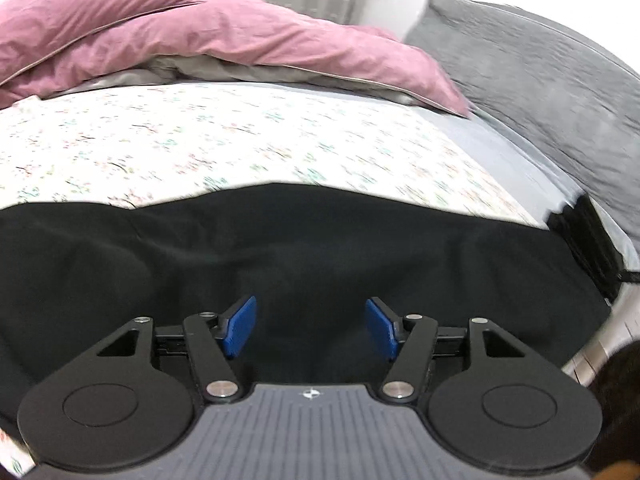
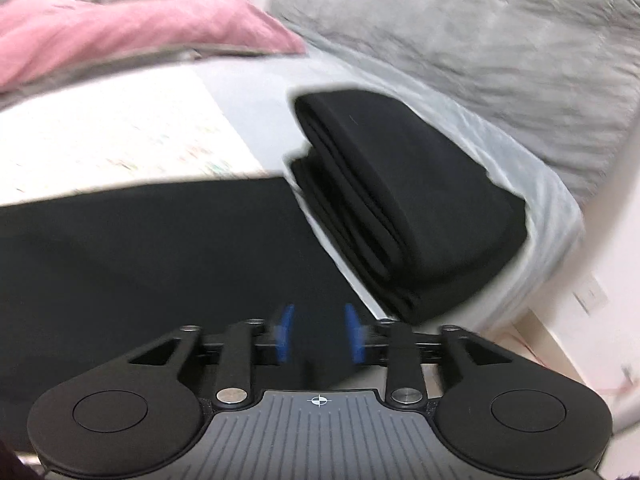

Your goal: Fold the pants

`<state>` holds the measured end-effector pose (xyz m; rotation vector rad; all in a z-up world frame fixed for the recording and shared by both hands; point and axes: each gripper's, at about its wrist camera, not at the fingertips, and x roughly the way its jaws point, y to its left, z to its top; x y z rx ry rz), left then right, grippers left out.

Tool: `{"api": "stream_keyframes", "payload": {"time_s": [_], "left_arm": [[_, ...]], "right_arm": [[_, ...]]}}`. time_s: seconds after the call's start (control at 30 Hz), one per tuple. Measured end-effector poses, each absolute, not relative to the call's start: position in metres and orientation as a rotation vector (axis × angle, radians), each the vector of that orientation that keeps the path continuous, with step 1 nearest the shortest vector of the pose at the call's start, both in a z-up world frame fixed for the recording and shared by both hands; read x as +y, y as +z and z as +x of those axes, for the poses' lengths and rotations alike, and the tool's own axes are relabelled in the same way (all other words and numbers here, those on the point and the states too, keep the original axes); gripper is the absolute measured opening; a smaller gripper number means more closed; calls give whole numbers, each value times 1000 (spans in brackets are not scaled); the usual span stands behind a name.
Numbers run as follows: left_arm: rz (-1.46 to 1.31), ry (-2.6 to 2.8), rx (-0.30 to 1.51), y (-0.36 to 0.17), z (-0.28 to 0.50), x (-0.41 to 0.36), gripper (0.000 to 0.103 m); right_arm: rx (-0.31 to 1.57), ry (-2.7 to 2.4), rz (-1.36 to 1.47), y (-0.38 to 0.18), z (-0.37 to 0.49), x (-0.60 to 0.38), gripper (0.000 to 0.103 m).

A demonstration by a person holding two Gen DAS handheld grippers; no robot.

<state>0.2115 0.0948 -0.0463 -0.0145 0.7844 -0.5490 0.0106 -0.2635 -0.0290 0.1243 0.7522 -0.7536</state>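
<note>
Black pants point(image 1: 280, 248) lie spread flat across the near part of a bed, on a white floral sheet point(image 1: 192, 140) that shows beyond their far edge. The left gripper point(image 1: 310, 326) hangs just above the dark cloth with its blue pads point(image 1: 239, 327) wide apart and nothing between them; whether the tips touch the fabric cannot be told. In the right wrist view the same pants point(image 2: 140, 256) fill the lower left, and the right gripper point(image 2: 318, 334) sits over their right-hand end, its blue pads point(image 2: 285, 334) blurred but clearly separated by a narrower gap, with only the dark cloth seen through it and no fold pinched. Just beside the spread pants on the right, a stack of folded black garments point(image 2: 412, 208) rests on a pale grey-blue sheet point(image 2: 248, 92) near the edge of the bed; its layered folds face the camera, and a strip of the pale sheet shows between it and the pants. In the left wrist view this stack appears only as a dark edge at the far right point(image 1: 580, 240). A pink duvet point(image 1: 180, 36) is heaped at the far side of the bed, and a grey blanket point(image 1: 540, 60) lies to its right, reaching down the bed's right side. Both views are somewhat smeared, the right one more so.
</note>
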Motion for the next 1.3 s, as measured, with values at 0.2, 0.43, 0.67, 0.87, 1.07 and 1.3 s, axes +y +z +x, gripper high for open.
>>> {"api": "stream_keyframes", "payload": {"time_s": [0.2, 0.43, 0.67, 0.87, 1.07, 1.3], "left_arm": [[15, -576, 737, -42, 248, 63, 66], [17, -560, 770, -70, 278, 57, 66], [-51, -505, 831, -70, 303, 68, 66], [-69, -491, 850, -82, 314, 69, 66], [-54, -507, 868, -87, 316, 66, 66], [-117, -528, 884, -85, 320, 65, 66]], "right_arm": [[719, -418, 159, -14, 73, -236, 61], [675, -67, 139, -6, 168, -185, 70], [674, 201, 21, -29, 265, -122, 70], [703, 328, -34, -55, 313, -84, 70], [732, 362, 6, -72, 340, -103, 65], [746, 464, 88, -73, 336, -122, 8]]}}
